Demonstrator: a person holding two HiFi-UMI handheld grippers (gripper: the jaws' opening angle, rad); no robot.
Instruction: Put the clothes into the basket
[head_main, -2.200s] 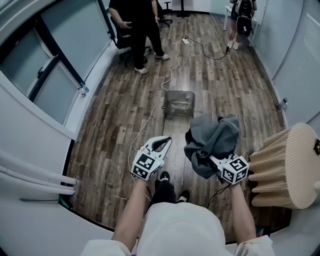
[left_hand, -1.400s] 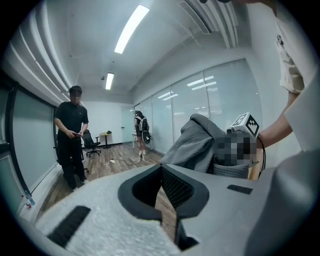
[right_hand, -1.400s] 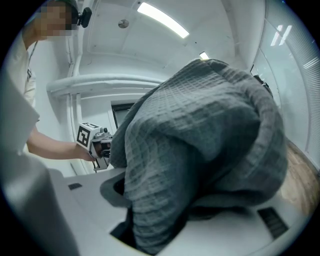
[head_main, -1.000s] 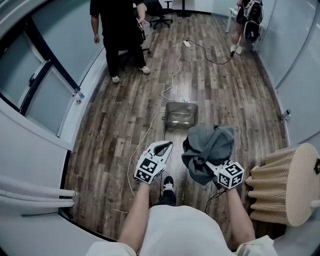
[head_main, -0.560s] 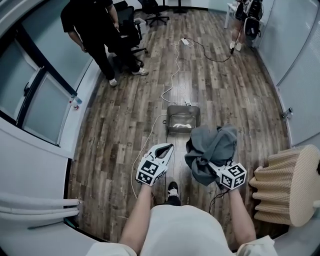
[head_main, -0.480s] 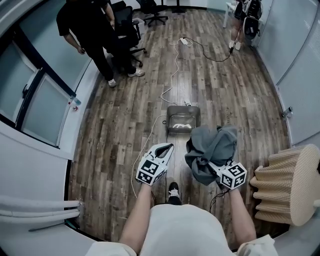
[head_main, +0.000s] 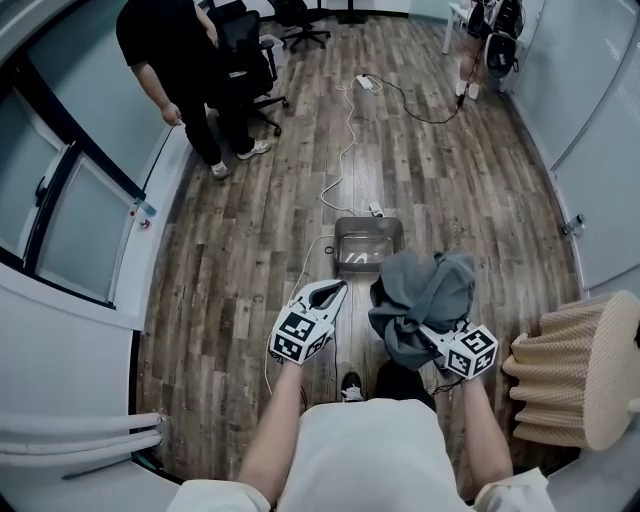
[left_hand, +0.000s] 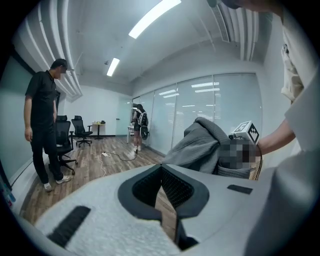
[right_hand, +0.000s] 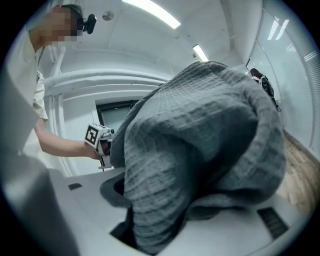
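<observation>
at the upper left of the head view a person in black (head_main: 178, 55) stands by an office chair (head_main: 248, 48) on the wood floor (head_main: 250, 230). a white cable (head_main: 345, 150) runs down the middle of the frame from a power strip (head_main: 366, 83) toward the basket.

low and left of centre, the left gripper (head_main: 333, 290) is held above the floor. its own view shows the jaws drawn together with nothing between them, only a thin slit of floor.

the basket (head_main: 368, 245), a grey box shape, sits on the floor at centre, just above and between the two grippers in the frame. something pale lies inside it.

right of that, the grey cloth (head_main: 425, 295) hangs bunched in the air, low and to the right of the basket and apart from it. the right gripper (head_main: 432, 338) has it clamped: in its own view the ribbed fabric fills the jaws and drapes over them.

at the far right edge stands a ribbed wicker piece (head_main: 585, 375). another person (head_main: 490, 30) is at the top right.
</observation>
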